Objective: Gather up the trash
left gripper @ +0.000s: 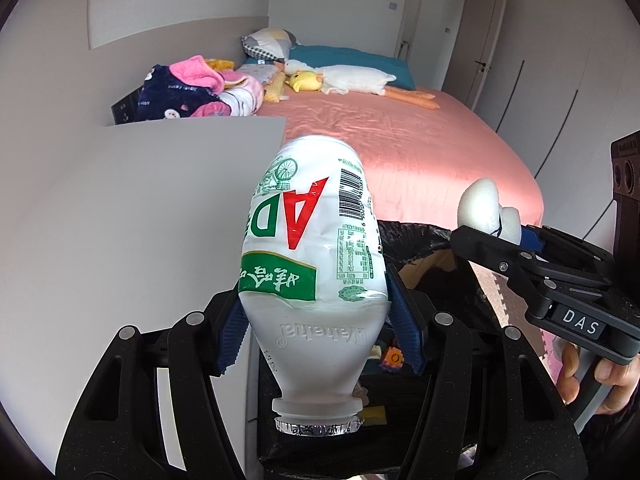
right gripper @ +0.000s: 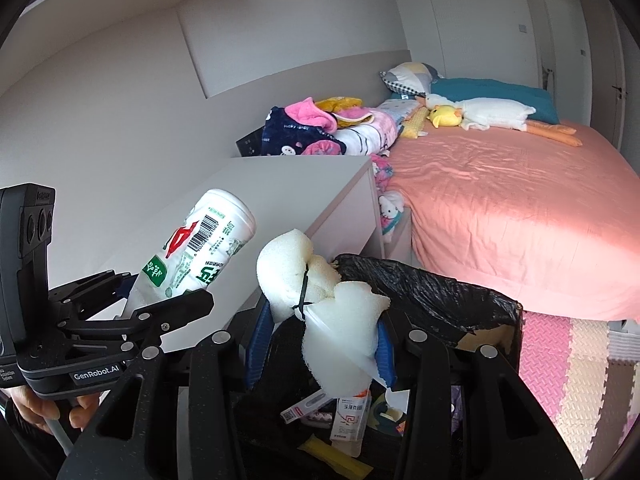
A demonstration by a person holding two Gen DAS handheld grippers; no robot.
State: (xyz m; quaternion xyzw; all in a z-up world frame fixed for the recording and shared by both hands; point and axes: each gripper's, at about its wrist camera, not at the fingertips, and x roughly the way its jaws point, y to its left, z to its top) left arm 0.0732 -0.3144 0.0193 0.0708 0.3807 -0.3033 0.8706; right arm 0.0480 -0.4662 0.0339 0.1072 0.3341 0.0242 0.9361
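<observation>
The left gripper (left gripper: 320, 328) clamps an upturned white plastic drink bottle (left gripper: 316, 264); the right gripper (right gripper: 320, 344) pinches white crumpled foam (right gripper: 320, 292), which hides much of the black-lined bin (right gripper: 460, 292) below.

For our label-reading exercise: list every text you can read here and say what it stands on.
"AD": bottle label.
"Wahaha": embossed on the bottle shoulder.
"DAS": right gripper body.
"GenRobot.AI": left gripper body.
Too small or blurred: bottle's green characters, barcode digits, nutrition table; cartons in the trash bin.

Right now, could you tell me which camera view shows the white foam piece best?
The right wrist view: the foam piece fills the centre, held in the right gripper. The left wrist view shows it only small, at the side.
</observation>
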